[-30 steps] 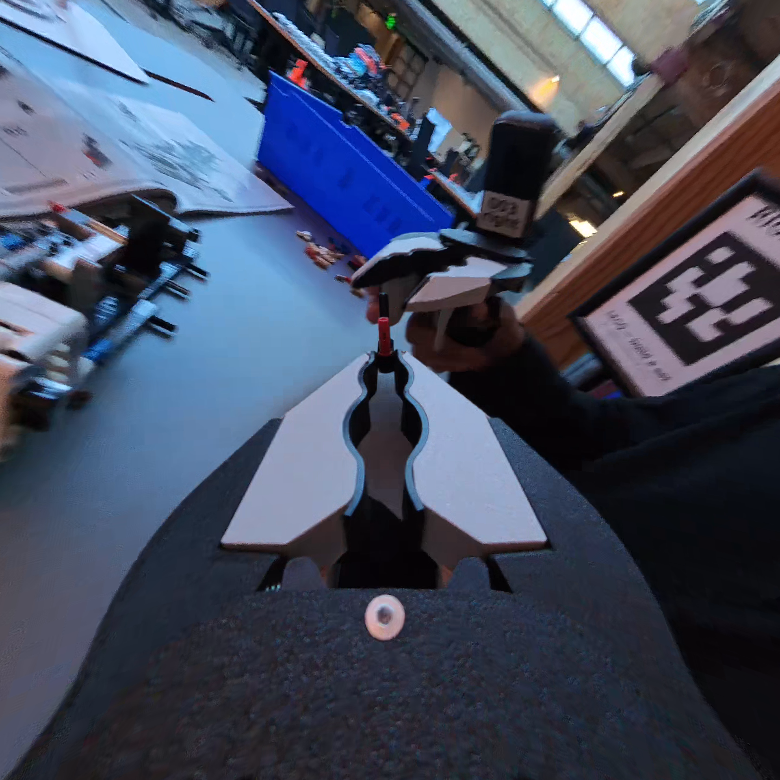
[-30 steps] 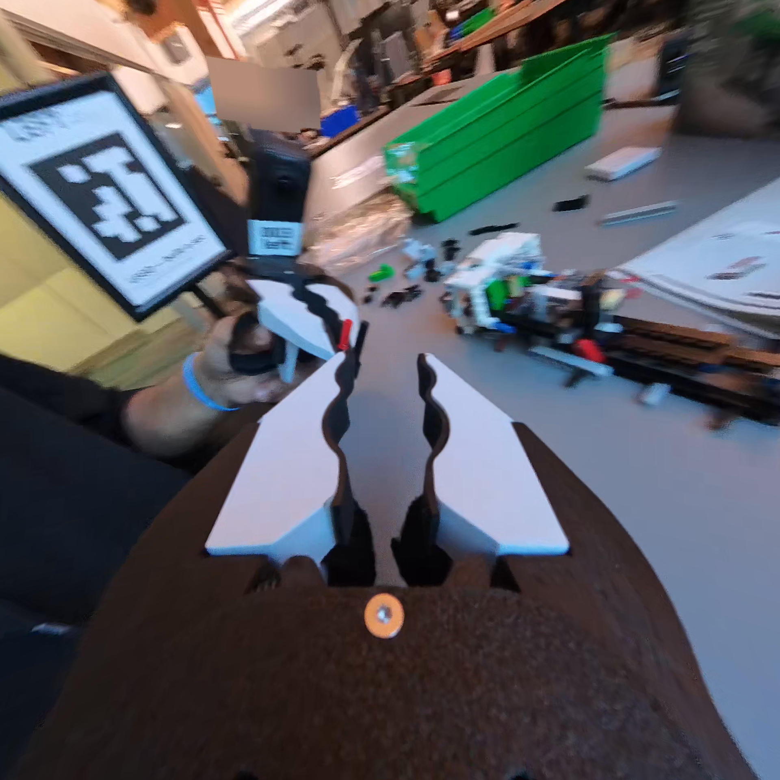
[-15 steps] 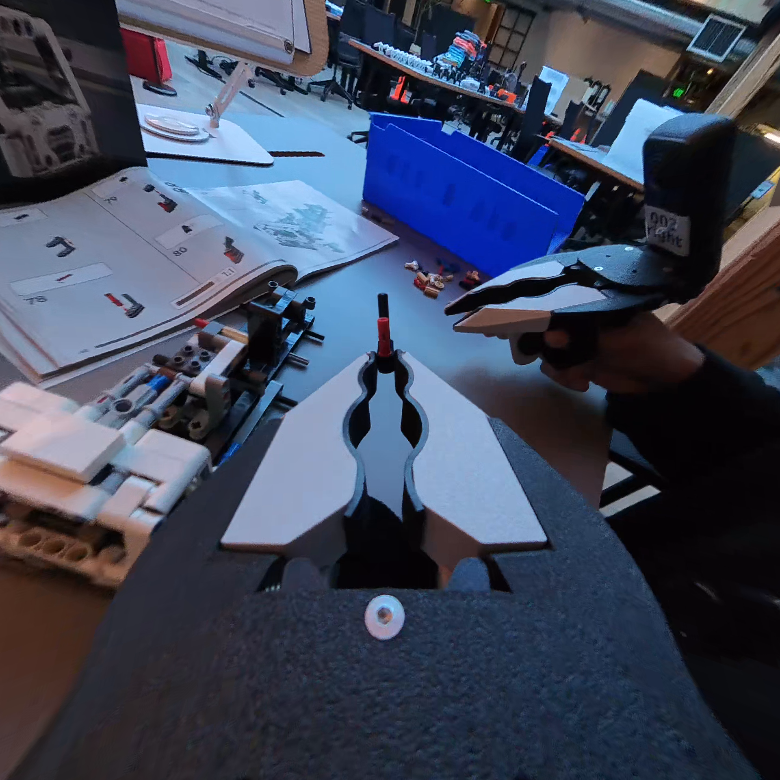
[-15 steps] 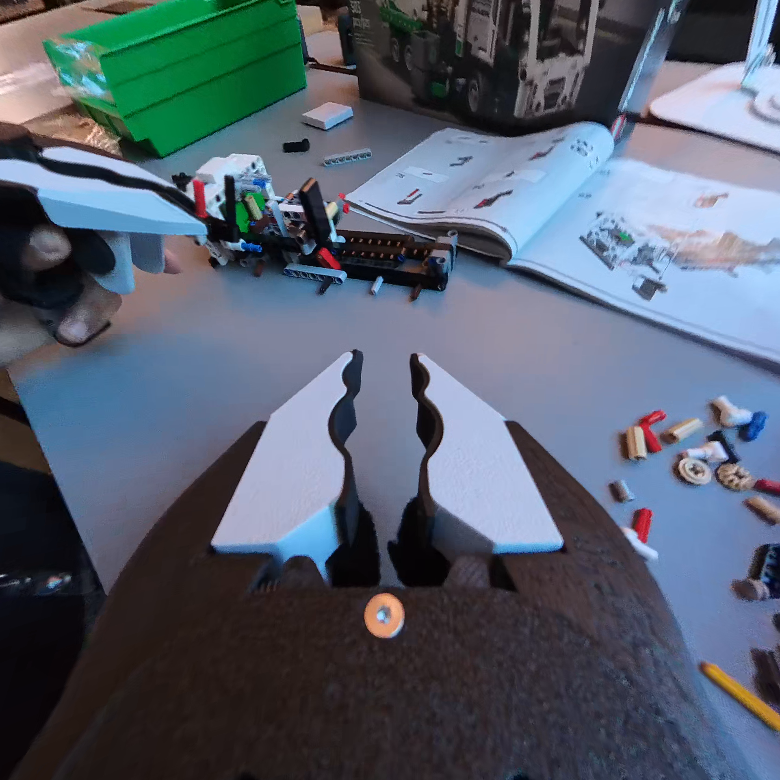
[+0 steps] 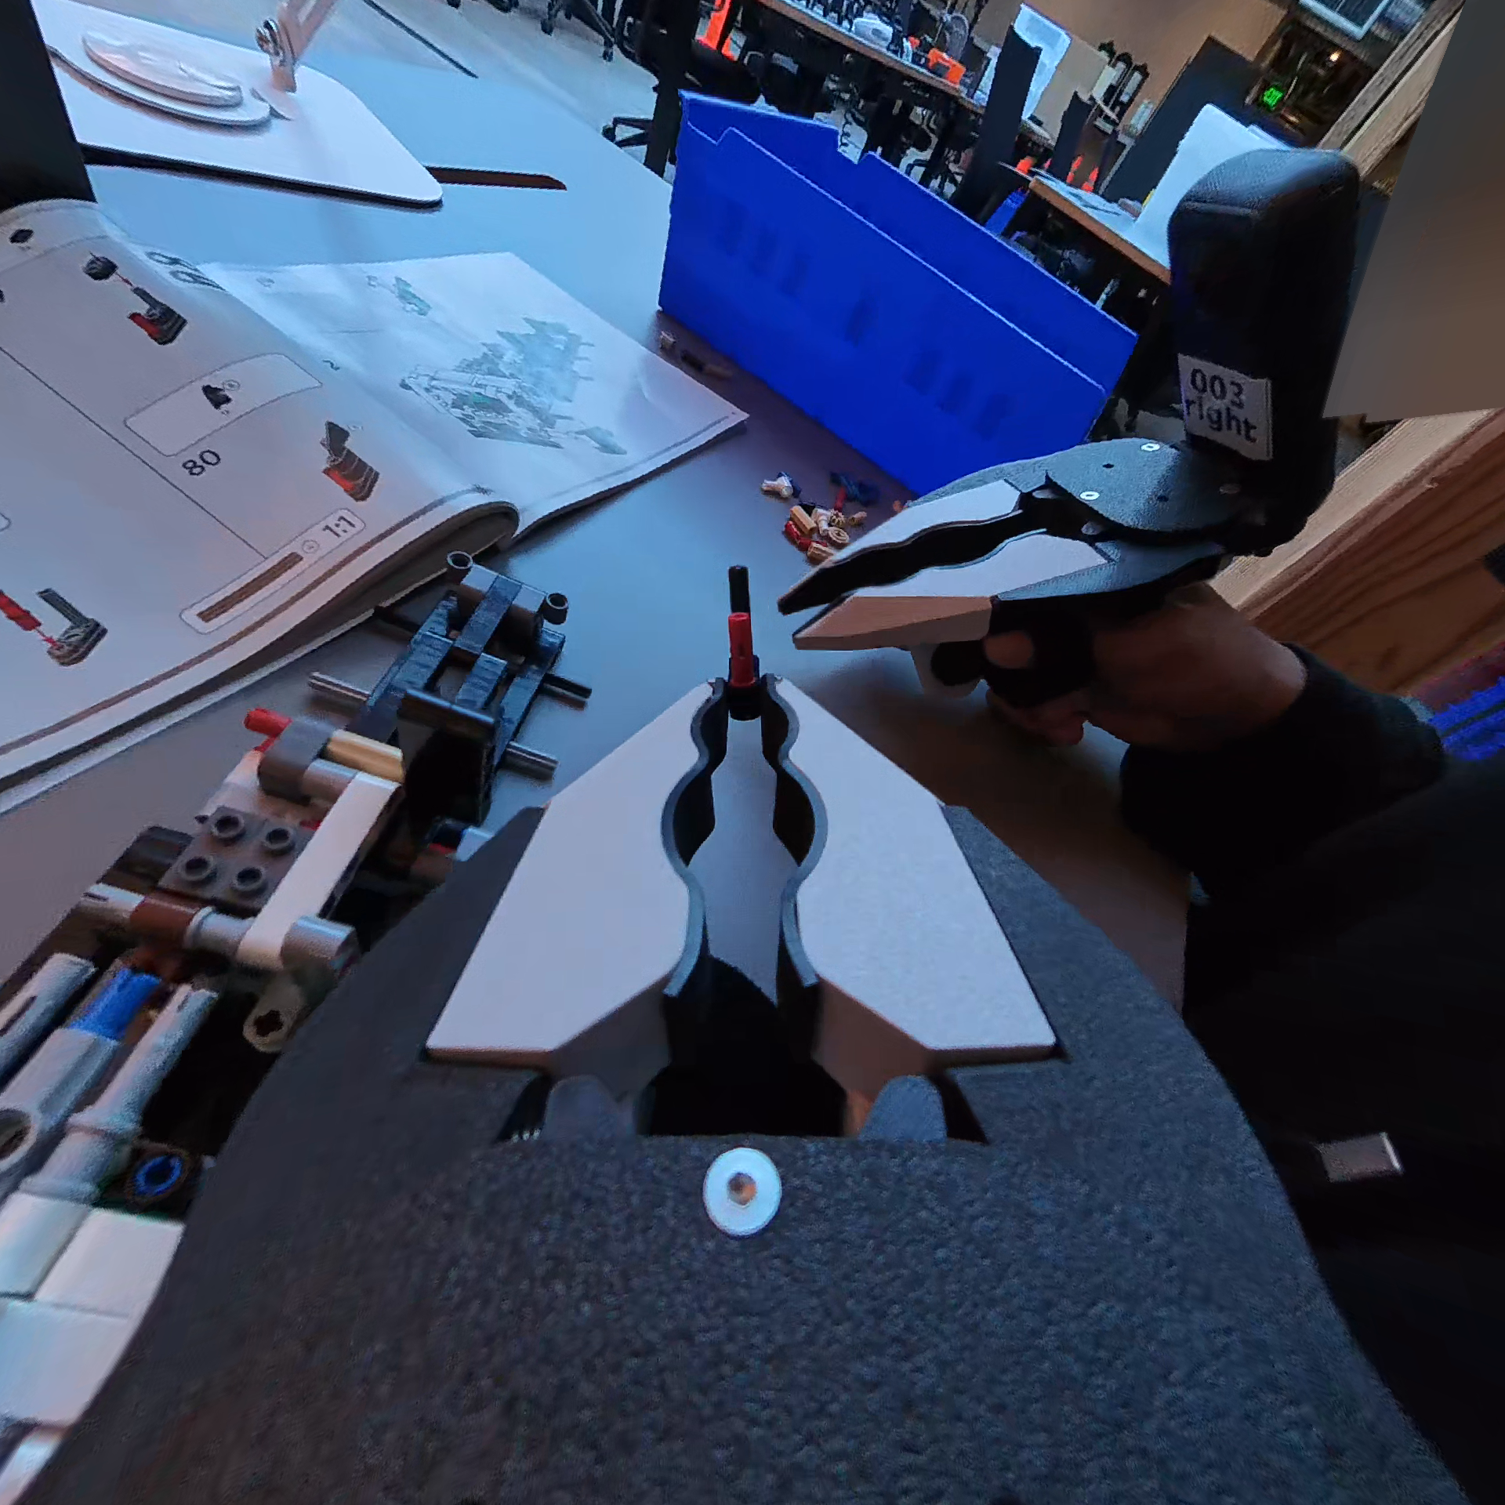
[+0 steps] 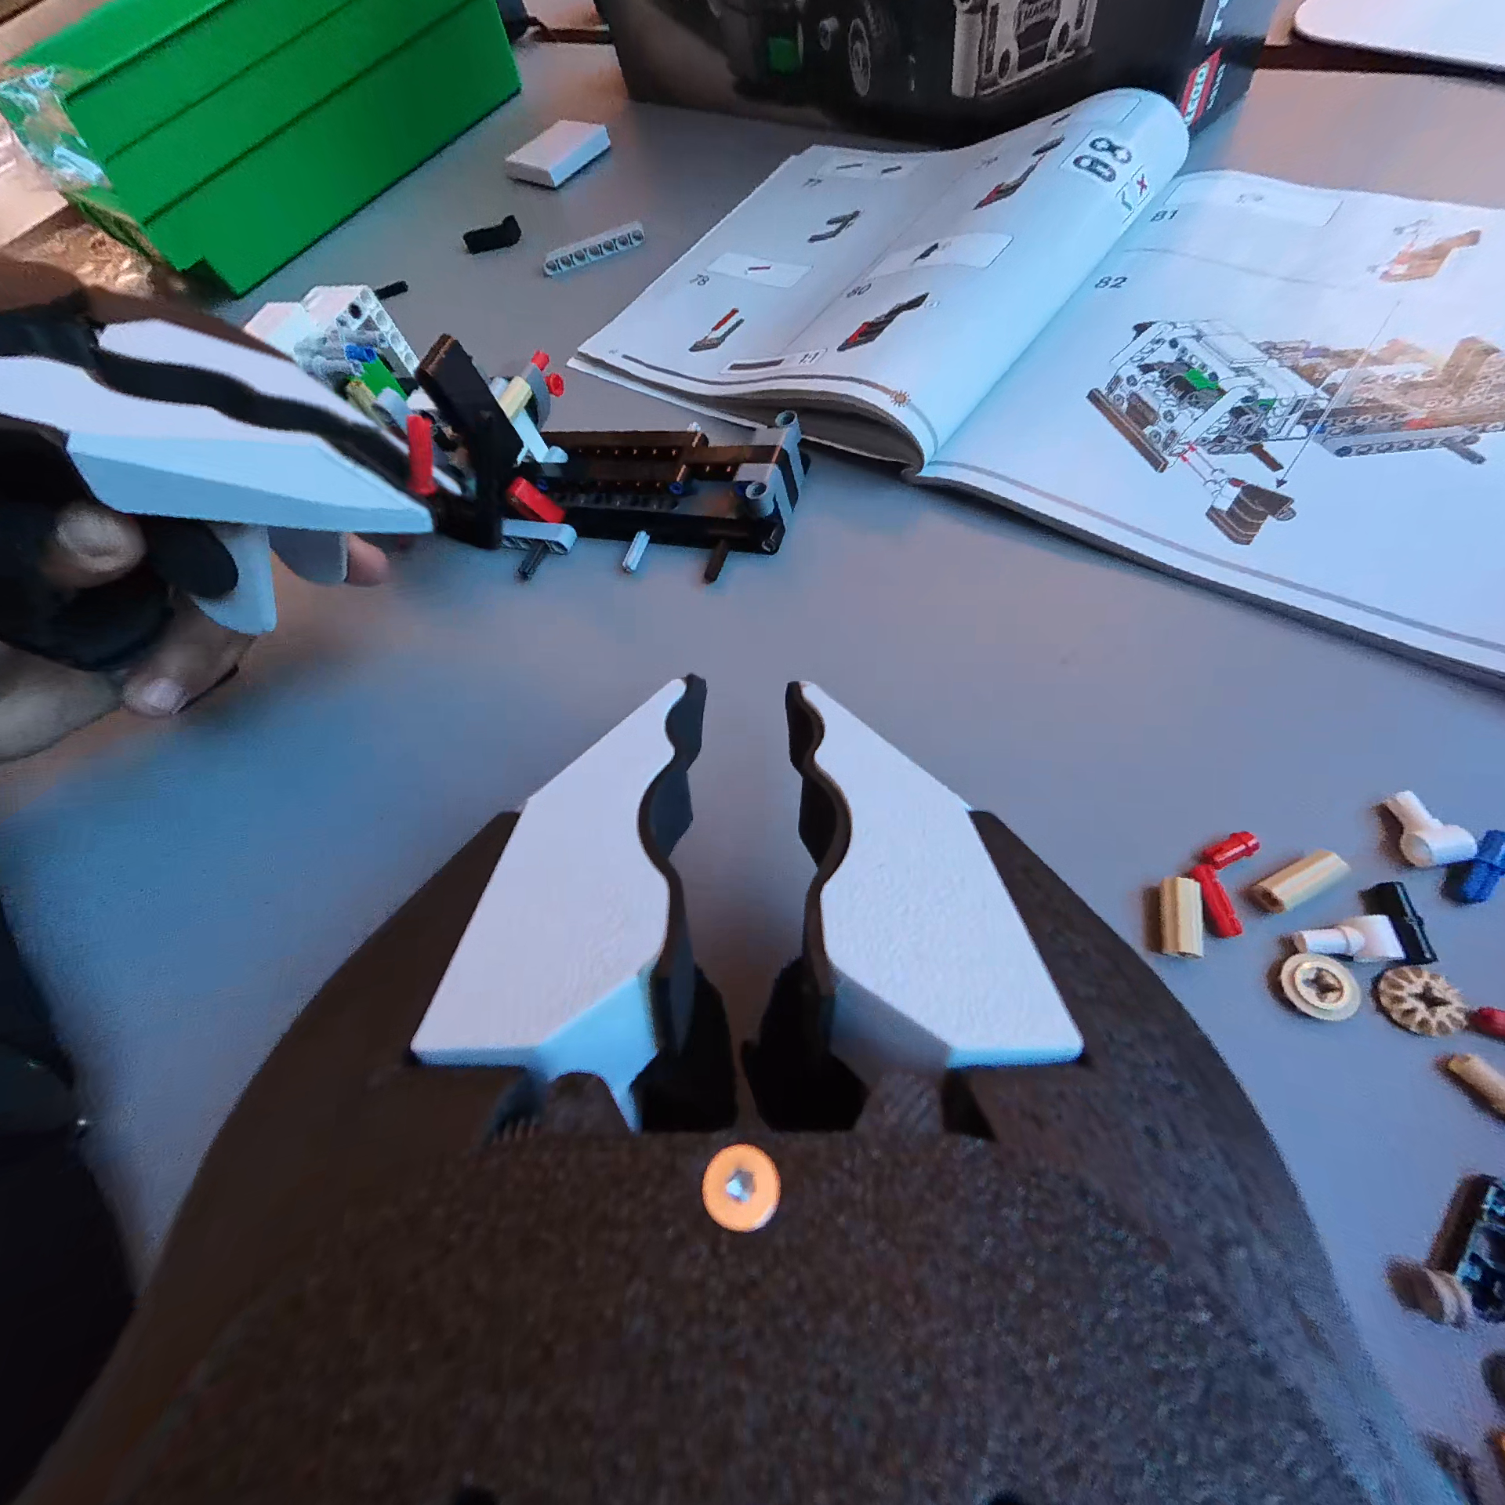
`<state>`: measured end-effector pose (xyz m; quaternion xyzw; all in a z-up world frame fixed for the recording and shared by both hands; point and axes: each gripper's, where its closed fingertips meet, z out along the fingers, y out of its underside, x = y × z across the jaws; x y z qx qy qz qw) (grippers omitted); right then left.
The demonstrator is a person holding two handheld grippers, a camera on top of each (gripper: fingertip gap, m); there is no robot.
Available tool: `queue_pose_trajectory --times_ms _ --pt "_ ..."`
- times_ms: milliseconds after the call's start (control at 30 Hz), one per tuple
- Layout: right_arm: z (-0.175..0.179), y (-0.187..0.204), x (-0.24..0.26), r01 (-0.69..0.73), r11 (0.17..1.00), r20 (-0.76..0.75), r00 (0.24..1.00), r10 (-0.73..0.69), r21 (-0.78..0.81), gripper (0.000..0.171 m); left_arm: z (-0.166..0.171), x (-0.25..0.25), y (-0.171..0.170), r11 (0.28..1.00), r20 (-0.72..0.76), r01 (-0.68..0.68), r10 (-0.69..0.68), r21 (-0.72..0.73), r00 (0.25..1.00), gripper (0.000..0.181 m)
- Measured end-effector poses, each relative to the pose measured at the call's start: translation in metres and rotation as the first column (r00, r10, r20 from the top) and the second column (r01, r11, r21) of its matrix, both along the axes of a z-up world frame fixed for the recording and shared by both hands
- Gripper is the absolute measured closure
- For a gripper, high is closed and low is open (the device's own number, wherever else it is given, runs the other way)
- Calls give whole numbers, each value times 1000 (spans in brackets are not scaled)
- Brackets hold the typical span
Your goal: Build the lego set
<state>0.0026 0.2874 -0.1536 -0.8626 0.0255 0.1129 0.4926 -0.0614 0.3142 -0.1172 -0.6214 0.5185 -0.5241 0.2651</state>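
My left gripper (image 5: 743,692) is shut on a thin red and black pin (image 5: 739,635) that sticks out past its tips, held above the table. The partly built model (image 5: 269,822), black frame with white and grey beams, lies to its left. My right gripper (image 6: 743,692) is open and empty over bare table; it also shows in the left wrist view (image 5: 896,586), just right of the pin. In the right wrist view the left gripper (image 6: 411,505) holds the pin (image 6: 419,466) beside the model (image 6: 651,480).
An open instruction booklet (image 6: 1140,342) lies behind the model. Loose small parts (image 6: 1319,920) lie at the right. A green bin (image 6: 261,122) stands far left, a blue bin (image 5: 879,326) at the right, a set box (image 6: 896,57) behind the booklet. The gap from one gripper's tips to the other's is roughly 8 cm.
Both grippers have swung down from facing each other toward the table. The left gripper has carried the pin close to the model. The right gripper stays open.
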Motion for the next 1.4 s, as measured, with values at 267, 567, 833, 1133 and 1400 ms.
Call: queue_pose_trajectory --times_ms 267,567,833,1133,1400 --pt "-1 -59 67 294 952 83 954 -287 -80 145 -12 4 -2 998 -42 23 -20 62 999 174" --pt "-5 -103 93 400 910 146 912 -384 -105 140 -15 7 -21 995 -69 96 -93 41 993 174" --pt "-6 -105 91 384 915 217 910 -353 -126 145 -14 -15 -23 997 -59 63 -60 47 996 174" --pt "59 -48 -94 -357 899 -172 898 405 255 145 13 -31 -71 944 129 329 -325 -10 937 175" --pt "66 -40 -115 -465 834 -160 837 523 296 168 15 -54 -78 934 147 347 -356 82 923 175"
